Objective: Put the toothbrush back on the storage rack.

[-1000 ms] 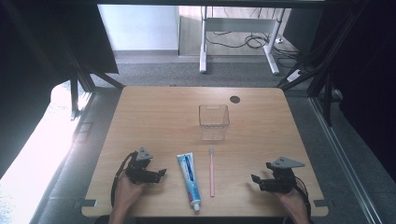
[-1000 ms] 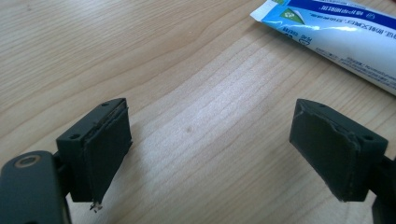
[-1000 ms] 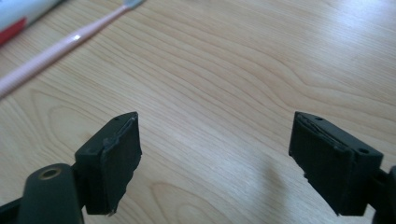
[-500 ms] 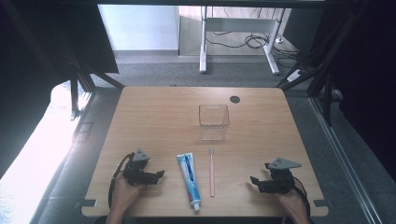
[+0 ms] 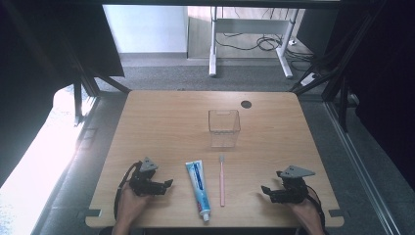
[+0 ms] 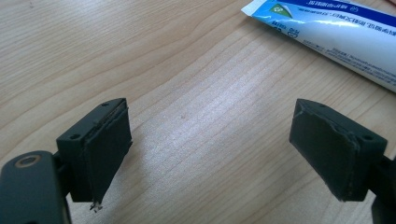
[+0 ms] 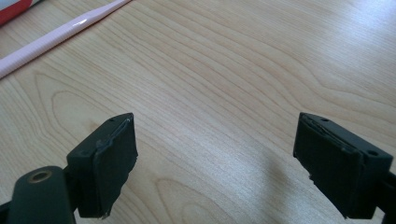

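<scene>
A blue and white toothpaste tube (image 5: 199, 187) lies near the table's front edge, with a pink toothbrush (image 5: 221, 180) just to its right. Behind them stands a clear square cup (image 5: 224, 128), upright. My left gripper (image 5: 166, 185) rests on the table left of the tube, open, with bare wood between its jaws (image 6: 210, 140); the toothpaste tube (image 6: 327, 28) lies ahead of it at upper right. My right gripper (image 5: 265, 190) rests right of the toothbrush, open and holding nothing (image 7: 215, 154). The toothbrush handle (image 7: 60, 35) crosses the upper left of the right gripper view.
The wooden table (image 5: 171, 122) has a dark round cable hole (image 5: 246, 104) at the back right. Black frame legs stand at both sides, and a white desk frame with cables stands on the floor beyond.
</scene>
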{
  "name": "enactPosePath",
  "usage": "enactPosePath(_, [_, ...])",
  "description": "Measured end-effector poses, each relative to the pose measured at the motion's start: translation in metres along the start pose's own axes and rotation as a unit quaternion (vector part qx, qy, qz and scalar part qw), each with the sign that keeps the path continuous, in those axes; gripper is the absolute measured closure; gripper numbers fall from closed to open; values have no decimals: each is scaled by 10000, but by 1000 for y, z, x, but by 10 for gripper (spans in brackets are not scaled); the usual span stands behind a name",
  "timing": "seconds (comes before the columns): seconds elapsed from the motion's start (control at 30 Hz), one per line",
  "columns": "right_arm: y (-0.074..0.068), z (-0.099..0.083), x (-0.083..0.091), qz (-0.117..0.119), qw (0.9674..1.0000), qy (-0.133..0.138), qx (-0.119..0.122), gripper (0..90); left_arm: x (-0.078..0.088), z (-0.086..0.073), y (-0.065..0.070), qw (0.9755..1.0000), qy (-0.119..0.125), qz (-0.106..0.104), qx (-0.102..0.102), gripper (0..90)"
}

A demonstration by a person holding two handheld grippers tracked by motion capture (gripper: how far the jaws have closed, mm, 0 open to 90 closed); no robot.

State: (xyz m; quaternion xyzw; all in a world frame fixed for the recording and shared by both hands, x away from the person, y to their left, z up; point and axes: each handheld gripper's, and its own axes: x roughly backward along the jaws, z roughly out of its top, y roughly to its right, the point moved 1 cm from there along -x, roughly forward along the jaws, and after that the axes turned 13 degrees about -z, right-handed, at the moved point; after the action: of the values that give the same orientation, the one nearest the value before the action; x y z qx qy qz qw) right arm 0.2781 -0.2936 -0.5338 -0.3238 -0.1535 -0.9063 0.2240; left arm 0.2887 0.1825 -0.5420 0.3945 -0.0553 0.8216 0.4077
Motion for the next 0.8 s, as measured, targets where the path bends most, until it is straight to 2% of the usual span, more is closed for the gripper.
enactPosePath(0.37, [-2,5,1,188,9998,34,-10,126,-2,0,0,9999,-43,49,-92,130])
enactPosePath(0.47, [-3,8,2,239,9997,-47,-16,132,-2,0,1,9999,-66,81,-111,130])
enactPosePath(0.8, [-4,17,1,496,9974,-386,-359,141,-2,0,0,9999,-62,104,-121,130])
